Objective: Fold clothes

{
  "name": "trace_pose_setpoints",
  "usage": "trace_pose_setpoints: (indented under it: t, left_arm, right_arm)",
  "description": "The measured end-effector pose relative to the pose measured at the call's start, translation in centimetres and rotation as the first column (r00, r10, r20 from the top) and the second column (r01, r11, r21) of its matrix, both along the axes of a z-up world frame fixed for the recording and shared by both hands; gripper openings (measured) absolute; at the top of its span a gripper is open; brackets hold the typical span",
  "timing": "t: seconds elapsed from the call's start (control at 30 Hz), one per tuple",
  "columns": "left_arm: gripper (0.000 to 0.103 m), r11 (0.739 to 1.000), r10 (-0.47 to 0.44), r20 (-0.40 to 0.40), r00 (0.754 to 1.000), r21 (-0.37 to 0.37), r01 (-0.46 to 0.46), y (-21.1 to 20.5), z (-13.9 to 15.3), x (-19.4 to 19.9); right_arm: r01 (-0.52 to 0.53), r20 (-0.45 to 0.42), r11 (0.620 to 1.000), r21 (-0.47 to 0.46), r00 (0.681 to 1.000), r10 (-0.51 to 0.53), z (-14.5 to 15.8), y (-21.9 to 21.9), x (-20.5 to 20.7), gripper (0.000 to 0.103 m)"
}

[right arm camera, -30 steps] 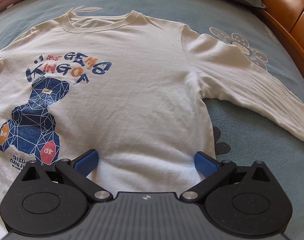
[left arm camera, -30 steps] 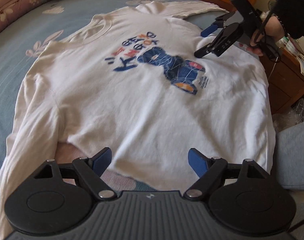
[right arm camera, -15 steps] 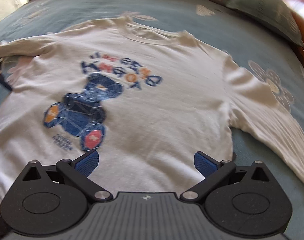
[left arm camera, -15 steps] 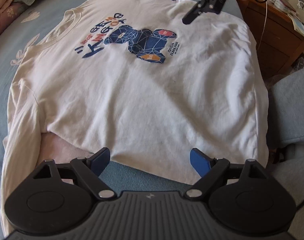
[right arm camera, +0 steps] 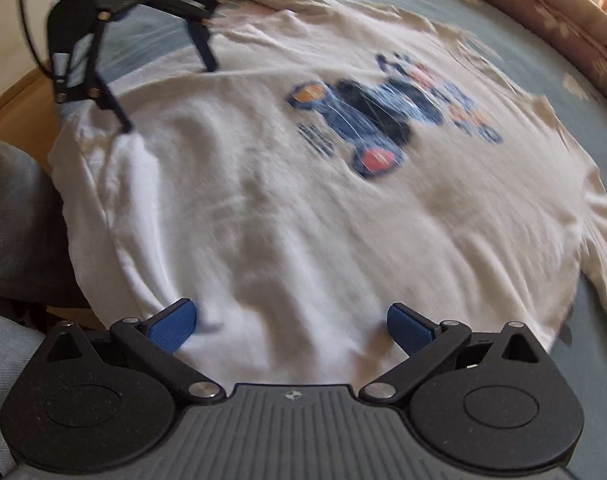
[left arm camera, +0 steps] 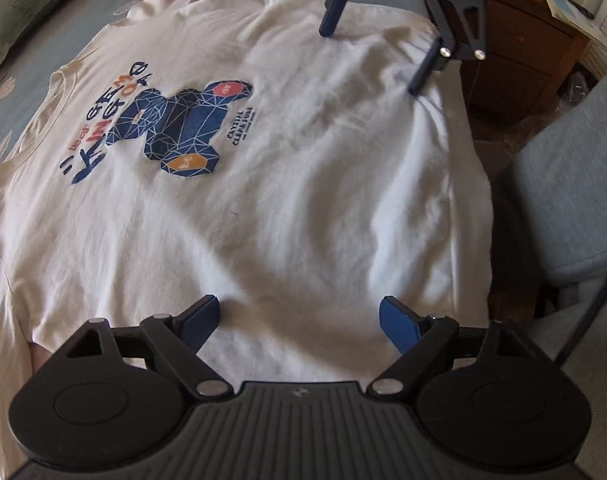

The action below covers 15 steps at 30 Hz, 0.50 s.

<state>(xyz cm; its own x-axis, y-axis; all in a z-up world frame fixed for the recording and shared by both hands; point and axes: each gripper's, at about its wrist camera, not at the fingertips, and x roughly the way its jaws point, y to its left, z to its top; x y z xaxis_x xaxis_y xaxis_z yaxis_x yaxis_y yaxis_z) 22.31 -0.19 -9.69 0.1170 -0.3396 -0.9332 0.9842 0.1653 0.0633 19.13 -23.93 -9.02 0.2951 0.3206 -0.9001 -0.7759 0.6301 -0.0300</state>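
The left gripper (left arm camera: 299, 320) hangs over the hem end of a white long-sleeved shirt (left arm camera: 263, 200), pointing steeply down, its blue pads set wide apart with nothing pinched between them; only flat cloth lies under the gap. The right gripper (right arm camera: 291, 324) is also spread wide and empty, poised over the other part of the same hem. In the left wrist view the right gripper shows at the far right, its two fingertips (left arm camera: 329, 28) close above the shirt's edge; whether they touch the cloth cannot be told. The right wrist view, smeared by motion, shows the left gripper at the far left, fingertips just above the fabric near a raised fold.

The shirt lies spread face up on a bed with a blue flowered cover (left arm camera: 63, 36), its printed blue bear and lettering (left arm camera: 175, 124) toward the neckline, its sleeves stretched out to the sides. A wooden bedside cabinet (left arm camera: 519, 68) stands beyond the bed's edge, and grey trouser legs (left arm camera: 563, 200) of the person are close by the hem. A green pillow (left arm camera: 27, 4) rests at the far corner.
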Motion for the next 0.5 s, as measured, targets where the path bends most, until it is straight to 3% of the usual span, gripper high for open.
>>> trace_pose_setpoints:
  t: [0.13, 0.27, 0.33, 0.43, 0.5]
  left_arm:
    - [0.087, 0.99, -0.108, 0.014, 0.994, -0.094, 0.109, -2.2, 2.2, -2.0]
    - [0.087, 0.947, -0.283, -0.029, 0.959, -0.165, 0.274, -5.3, 1.6, -5.5]
    - [0.087, 0.938, -0.322, -0.081, 0.943, -0.163, 0.306, -5.9, 0.6, -6.7]
    - [0.087, 0.949, -0.313, -0.187, 0.931, -0.102, 0.299, -5.5, -1.0, -7.5]
    - [0.087, 0.955, -0.296, -0.21, 0.932, -0.094, 0.283, -4.3, -0.9, -7.6]
  right_arm:
    - [0.036, 0.038, 0.999, -0.001, 0.999, -0.036, 1.0, -1.4, 0.1, 0.103]
    - [-0.012, 0.059, 0.999, -0.037, 0.998, 0.014, 0.1, -1.5, -0.1, 0.103]
    - [-0.013, 0.056, 0.999, -0.051, 0.998, 0.016, -0.3, -1.8, -0.4, 0.103]
    - [0.029, 0.036, 0.998, -0.054, 0.999, -0.027, -0.3, -2.7, -0.8, 0.103]
    - [0.057, 0.023, 0.997, -0.056, 0.998, -0.055, -0.3, -3.3, -1.1, 0.103]
